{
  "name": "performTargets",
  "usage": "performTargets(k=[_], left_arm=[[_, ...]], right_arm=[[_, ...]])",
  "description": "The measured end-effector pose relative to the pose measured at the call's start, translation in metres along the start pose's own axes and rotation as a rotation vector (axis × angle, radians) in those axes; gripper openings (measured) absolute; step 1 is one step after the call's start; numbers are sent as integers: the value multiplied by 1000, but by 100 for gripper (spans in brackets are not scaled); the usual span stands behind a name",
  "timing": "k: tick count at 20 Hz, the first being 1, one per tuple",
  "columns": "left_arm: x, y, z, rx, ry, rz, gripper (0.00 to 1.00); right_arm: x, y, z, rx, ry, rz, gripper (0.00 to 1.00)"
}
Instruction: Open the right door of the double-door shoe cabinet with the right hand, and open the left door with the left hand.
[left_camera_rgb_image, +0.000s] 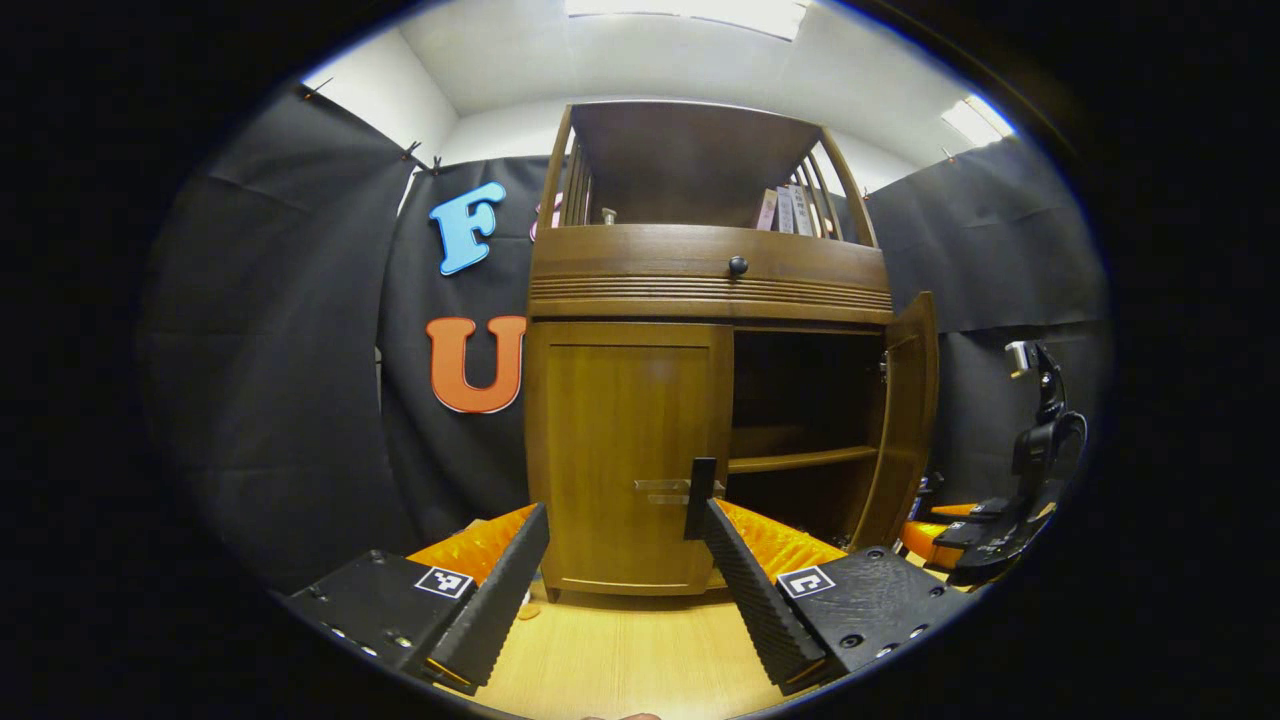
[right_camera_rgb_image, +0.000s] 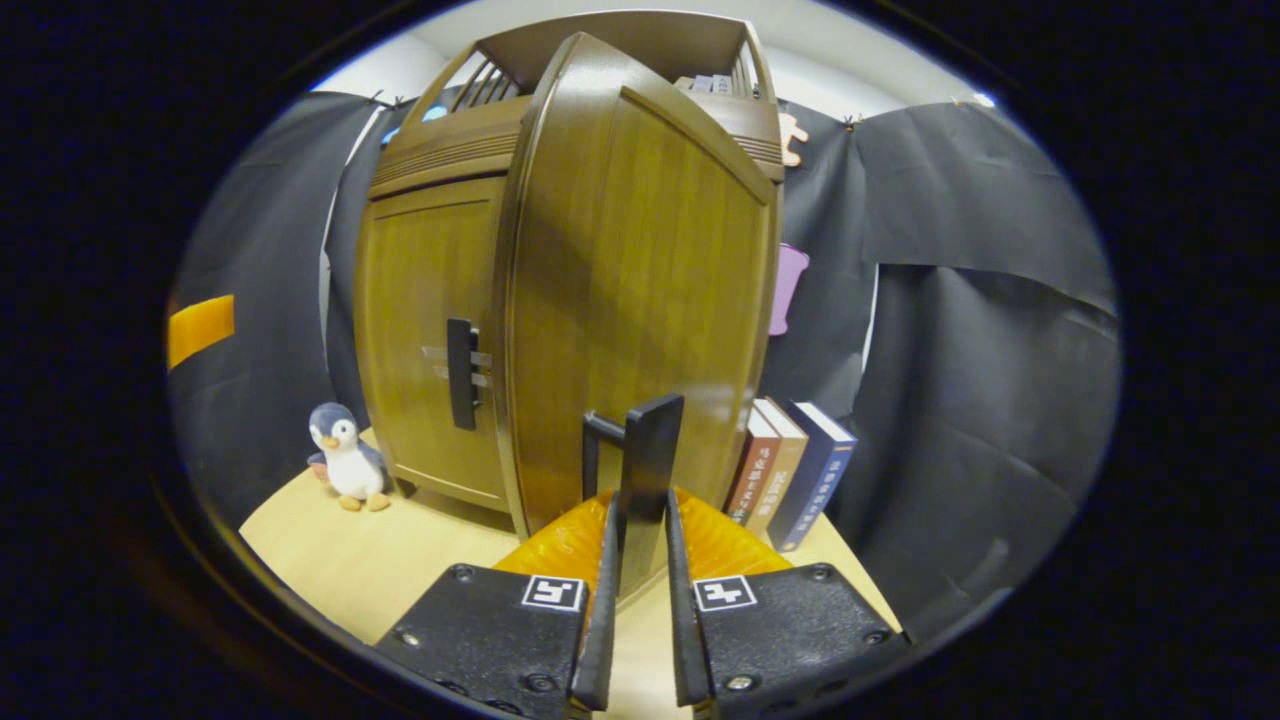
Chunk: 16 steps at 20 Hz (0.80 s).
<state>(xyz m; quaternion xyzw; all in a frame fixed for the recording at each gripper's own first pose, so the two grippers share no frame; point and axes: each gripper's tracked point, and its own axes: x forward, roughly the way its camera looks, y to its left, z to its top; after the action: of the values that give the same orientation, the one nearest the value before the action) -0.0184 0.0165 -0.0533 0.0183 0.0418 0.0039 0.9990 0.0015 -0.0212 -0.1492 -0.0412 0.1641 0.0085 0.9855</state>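
Right door swung out, left door shut — two grippers at the shoe cabinet (left_camera_rgb_image: 700, 300).

Left gripper view: the left gripper (left_camera_rgb_image: 620, 530) hangs with fingers spread wide and nothing between them, framing the closed left door (left_camera_rgb_image: 625, 450); its right fingertip (left_camera_rgb_image: 700, 490) sits at the door's handle (left_camera_rgb_image: 665, 490), though contact cannot be told. The right door (left_camera_rgb_image: 905, 420) stands open, baring a dark interior with a shelf (left_camera_rgb_image: 800, 460). Right gripper view: the right gripper (right_camera_rgb_image: 640, 470) has fingers drawn nearly together, apparently on the dark handle (right_camera_rgb_image: 600, 450) of the open right door (right_camera_rgb_image: 640, 280) — whether both fingers press it cannot be told. Books (right_camera_rgb_image: 795, 470) lean beside the cabinet; a toy penguin (right_camera_rgb_image: 345, 455) stands on the tabletop (right_camera_rgb_image: 400, 560) near the left door.
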Motion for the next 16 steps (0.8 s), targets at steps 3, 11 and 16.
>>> performTargets(k=[3,11,16], left_arm=[[5,-10,-5,3,6,-22,95],[39,-43,-20,-3,34,-81,95],[69,-62,-28,0,48,-117,95]], right_arm=[[-6,-28,-8,14,10,-48,27],[-22,-82,-10,41,-15,-129,20],[-27,-103,-10,79,-8,-127,20]])
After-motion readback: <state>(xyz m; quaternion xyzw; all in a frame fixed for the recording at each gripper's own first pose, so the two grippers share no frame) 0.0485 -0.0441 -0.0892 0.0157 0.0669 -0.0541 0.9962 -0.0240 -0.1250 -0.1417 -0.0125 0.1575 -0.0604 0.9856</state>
